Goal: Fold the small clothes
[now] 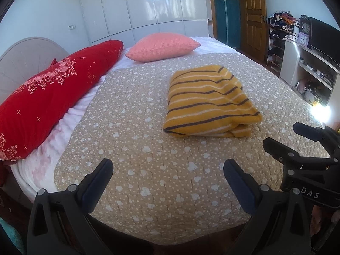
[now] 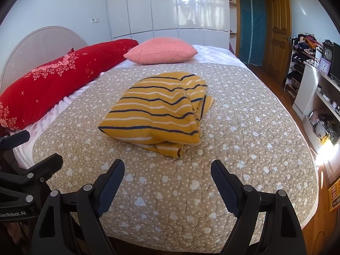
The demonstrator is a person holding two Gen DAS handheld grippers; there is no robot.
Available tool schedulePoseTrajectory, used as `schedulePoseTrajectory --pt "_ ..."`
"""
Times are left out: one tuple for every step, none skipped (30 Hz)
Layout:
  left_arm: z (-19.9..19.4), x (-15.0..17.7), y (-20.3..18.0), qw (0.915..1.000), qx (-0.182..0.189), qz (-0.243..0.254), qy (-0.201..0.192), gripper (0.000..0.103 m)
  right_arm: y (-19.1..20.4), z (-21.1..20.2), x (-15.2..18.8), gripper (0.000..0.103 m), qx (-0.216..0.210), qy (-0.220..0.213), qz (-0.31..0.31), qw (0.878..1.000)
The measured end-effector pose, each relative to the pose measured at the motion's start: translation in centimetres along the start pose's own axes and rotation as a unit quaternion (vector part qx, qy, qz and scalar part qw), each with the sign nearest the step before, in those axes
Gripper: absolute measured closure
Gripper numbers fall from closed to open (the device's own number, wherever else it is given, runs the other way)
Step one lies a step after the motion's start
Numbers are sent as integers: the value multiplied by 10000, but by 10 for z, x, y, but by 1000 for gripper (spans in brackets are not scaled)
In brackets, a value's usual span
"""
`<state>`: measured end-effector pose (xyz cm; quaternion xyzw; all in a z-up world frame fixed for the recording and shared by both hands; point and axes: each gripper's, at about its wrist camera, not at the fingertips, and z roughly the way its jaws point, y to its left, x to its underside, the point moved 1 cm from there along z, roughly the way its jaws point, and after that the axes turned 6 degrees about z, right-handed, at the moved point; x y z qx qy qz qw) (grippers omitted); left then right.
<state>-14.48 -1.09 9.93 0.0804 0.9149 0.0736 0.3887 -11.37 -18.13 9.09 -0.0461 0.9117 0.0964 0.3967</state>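
Note:
A small yellow garment with dark and white stripes (image 1: 209,102) (image 2: 157,110) lies folded into a compact bundle on the beige heart-print bedspread (image 1: 131,144) (image 2: 244,148). My left gripper (image 1: 167,165) hovers over the near part of the bed, short of the garment and to its left, jaws wide apart with nothing between them. My right gripper (image 2: 167,167) hangs just in front of the garment's near edge, open and empty too. Each gripper shows at the edge of the other's view: the right one (image 1: 297,142) and the left one (image 2: 36,148).
A long red flowered pillow (image 1: 48,93) (image 2: 53,78) lies along the left side and a pink cushion (image 1: 161,46) (image 2: 161,50) at the far end. White wardrobes stand behind. A white shelf unit (image 1: 308,68) (image 2: 314,97) with clutter lines the right side, beside a wooden floor strip.

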Motion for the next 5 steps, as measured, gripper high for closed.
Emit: schedulePoseTrajectory --pt "2 0 0 10000 21 3 12 0 2 3 0 16 0 18 -15 10000" --pt "6 1 0 10000 61 5 27 0 2 5 0 16 6 28 -15 10000" --pt "9 1 0 10000 80 2 45 0 3 8 0 16 10 43 -2 10000" --pt "13 2 0 9999 84 -6 84 0 2 13 1 16 3 84 34 10000" --pt "18 2 0 9999 92 -15 132 0 2 16 1 16 -3 125 63 9999"
